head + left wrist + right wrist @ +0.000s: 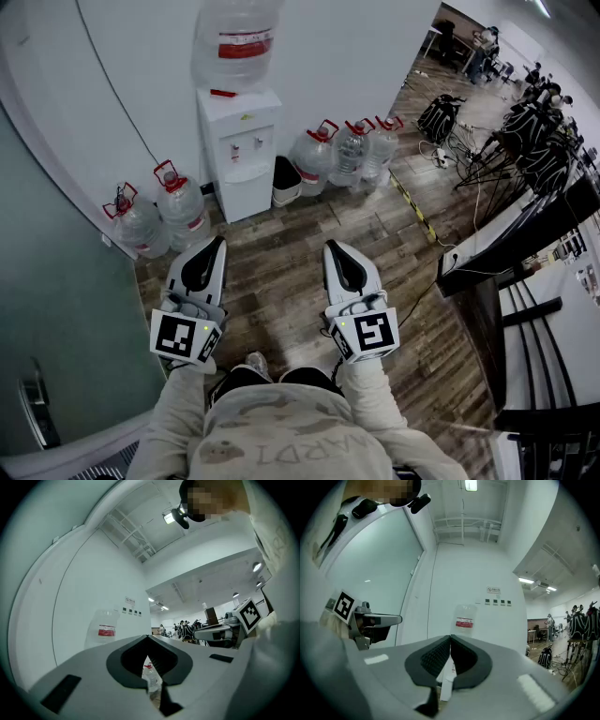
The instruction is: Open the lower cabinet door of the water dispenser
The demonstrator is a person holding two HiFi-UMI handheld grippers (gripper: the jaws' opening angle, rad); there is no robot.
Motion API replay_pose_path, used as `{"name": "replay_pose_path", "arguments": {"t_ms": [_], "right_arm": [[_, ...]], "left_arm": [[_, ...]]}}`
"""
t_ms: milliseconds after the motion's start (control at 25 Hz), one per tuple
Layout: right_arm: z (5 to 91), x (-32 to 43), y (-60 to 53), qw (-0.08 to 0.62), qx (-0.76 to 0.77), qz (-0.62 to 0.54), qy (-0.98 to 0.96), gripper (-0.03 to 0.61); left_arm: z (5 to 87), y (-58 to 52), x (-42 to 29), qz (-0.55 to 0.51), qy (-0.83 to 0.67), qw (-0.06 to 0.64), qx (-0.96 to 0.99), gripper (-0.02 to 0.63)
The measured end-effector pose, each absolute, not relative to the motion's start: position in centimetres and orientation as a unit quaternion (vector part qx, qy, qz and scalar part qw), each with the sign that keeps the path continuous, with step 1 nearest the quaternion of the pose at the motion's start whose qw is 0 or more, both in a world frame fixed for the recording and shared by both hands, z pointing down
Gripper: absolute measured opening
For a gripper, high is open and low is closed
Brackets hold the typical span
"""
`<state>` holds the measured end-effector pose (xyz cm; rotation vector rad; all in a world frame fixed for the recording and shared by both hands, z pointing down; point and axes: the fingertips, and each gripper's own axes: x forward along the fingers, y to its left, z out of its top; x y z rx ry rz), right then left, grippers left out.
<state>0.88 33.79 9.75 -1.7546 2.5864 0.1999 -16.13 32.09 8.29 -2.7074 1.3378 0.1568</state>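
Both clenched on nothing: my left gripper and right gripper, side by side over the wood floor. One water dispenser stands against the wall, well apart from both, its lower cabinet door shut. One top bottle is cut off by the frame. Five floor jugs: two on the left, three on the right. The door's handle is too small to make out.
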Motion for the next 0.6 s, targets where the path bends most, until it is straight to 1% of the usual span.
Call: {"name": "replay_pose_path", "arguments": {"t_ms": [600], "right_arm": [[9.7,-0.5,32.2,0.015,-0.563,0.070,0.823,0.008]], "left_arm": [[8.2,30.5,-17.5,0.052,0.436,0.063,-0.896,0.002]]}}
